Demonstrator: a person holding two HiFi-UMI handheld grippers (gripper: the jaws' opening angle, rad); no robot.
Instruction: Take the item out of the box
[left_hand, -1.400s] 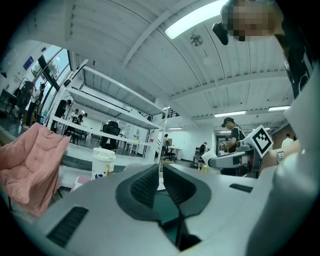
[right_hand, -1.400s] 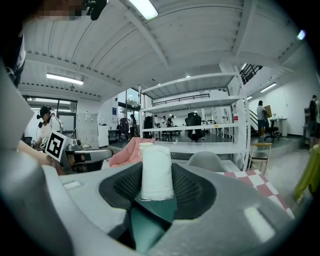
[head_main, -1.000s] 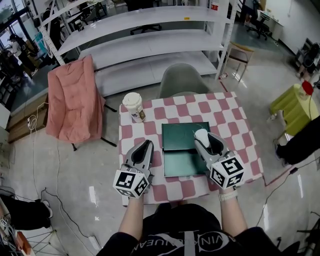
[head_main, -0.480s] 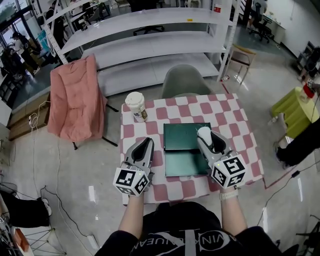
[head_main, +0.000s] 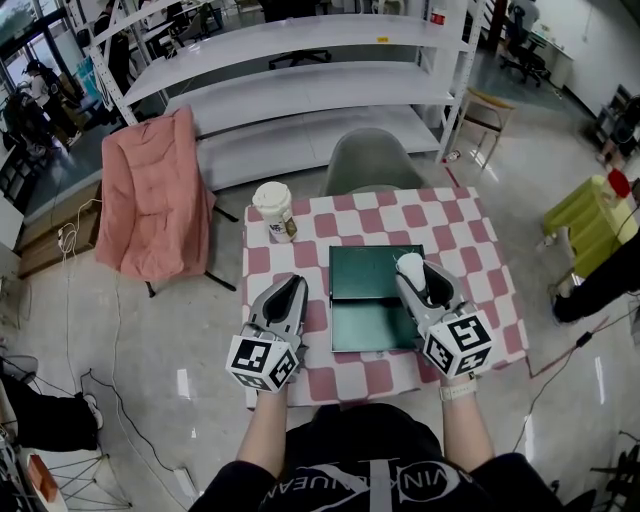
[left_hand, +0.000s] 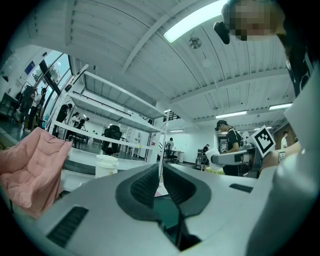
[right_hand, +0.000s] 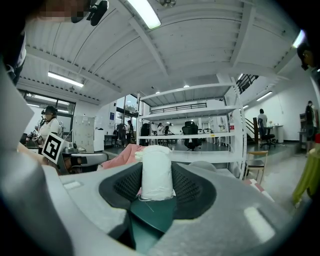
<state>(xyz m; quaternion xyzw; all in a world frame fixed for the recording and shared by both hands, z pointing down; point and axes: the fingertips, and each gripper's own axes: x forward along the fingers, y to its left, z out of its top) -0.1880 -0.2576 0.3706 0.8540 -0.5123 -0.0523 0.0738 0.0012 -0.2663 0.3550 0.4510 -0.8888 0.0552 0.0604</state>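
1. No change from a second ago: left gripper (head_main: 293, 290) and right gripper (head_main: 412, 272) sit unmoved, lower centre.
2. Left gripper clenched, empty.
3. Right gripper grasps the white roll (head_main: 408, 266) over the green box (head_main: 362, 298), right side.
4. Beyond: paper cup (head_main: 272, 210), upper left of the checkered table (head_main: 480, 250).

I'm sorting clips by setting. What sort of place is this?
Probably an open lab or workshop hall, not a home: long white metal shelving along one side, a bare glossy floor, and an office chair at desks in the background, with people working there.
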